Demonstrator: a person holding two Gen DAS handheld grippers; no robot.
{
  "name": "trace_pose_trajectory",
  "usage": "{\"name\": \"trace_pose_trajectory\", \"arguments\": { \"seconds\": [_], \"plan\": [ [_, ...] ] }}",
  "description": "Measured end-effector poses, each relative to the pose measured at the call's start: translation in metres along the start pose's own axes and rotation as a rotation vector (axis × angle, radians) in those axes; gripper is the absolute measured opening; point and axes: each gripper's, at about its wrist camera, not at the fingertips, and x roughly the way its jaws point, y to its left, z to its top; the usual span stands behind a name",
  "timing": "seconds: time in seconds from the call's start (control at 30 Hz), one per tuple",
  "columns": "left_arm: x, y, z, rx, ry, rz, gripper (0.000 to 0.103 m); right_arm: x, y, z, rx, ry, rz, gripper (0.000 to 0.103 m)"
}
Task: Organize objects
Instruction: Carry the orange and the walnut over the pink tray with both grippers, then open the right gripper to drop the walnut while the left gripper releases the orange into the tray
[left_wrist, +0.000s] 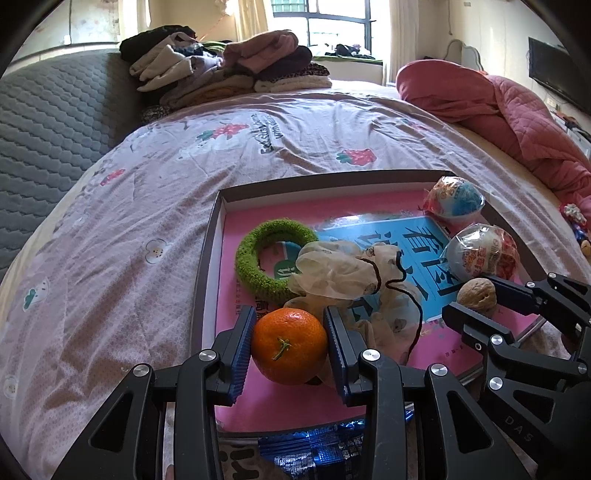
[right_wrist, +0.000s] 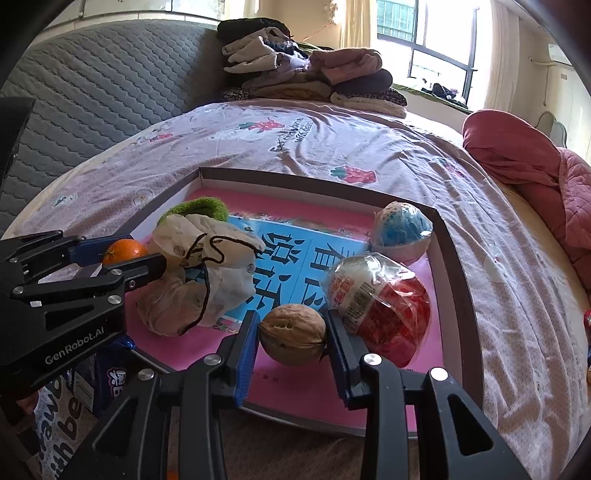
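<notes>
— So, what have the left tongs (left_wrist: 290, 345) got?

— An orange (left_wrist: 290, 345), pinched between both blue pads, stem toward us, hanging low over the near end of the tray (left_wrist: 207, 258).

— And the right tongs (right_wrist: 291, 339)?

— Closed on a walnut (right_wrist: 291, 339), at the tray's near right side, just beside a wrapped ball (right_wrist: 380, 306) in crinkly red-and-white plastic. I cannot tell whether the walnut touches the tray floor.

— What else is in that tray?

— A green ring (left_wrist: 271, 256) at the left, and a crumpled pale cloth (left_wrist: 343, 273) with a dark cord (left_wrist: 406, 291) looped over it, lying against the ring and right behind the orange. A second wrapped ball (left_wrist: 454, 197), blue and white, sits in the far right corner. Under it all lies a pink and blue sheet with big printed characters.

— Where's the tray?

— On the bed (left_wrist: 129, 221), on a pale sheet printed with strawberries. Folded clothes (left_wrist: 229, 66) are stacked at the far side, and a red quilt (left_wrist: 498, 110) is bunched at the right.
</notes>
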Motion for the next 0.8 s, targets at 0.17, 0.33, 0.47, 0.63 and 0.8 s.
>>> {"name": "trace_pose_trajectory", "arguments": {
  "seconds": [0.17, 0.33, 0.47, 0.63, 0.8],
  "plan": [
    [0.001, -0.002, -0.002, 0.006, 0.004, -0.004, 0.038, 0.001, 0.001, -0.001, -0.001, 0.003, -0.002, 0.036],
    [0.004, -0.004, -0.003, 0.014, 0.014, -0.011, 0.038, 0.003, 0.002, -0.002, -0.001, 0.012, -0.002, 0.036],
    [0.007, -0.004, -0.004, 0.019, 0.024, -0.012, 0.038, 0.004, 0.001, -0.001, -0.001, 0.014, -0.006, 0.036],
    [0.012, -0.005, -0.004, 0.026, 0.041, -0.007, 0.038, 0.004, 0.001, -0.001, -0.001, 0.013, -0.007, 0.036],
    [0.015, -0.005, -0.003, 0.035, 0.056, 0.000, 0.038, 0.003, 0.001, -0.001, -0.010, 0.012, -0.006, 0.036]
  ]
}}
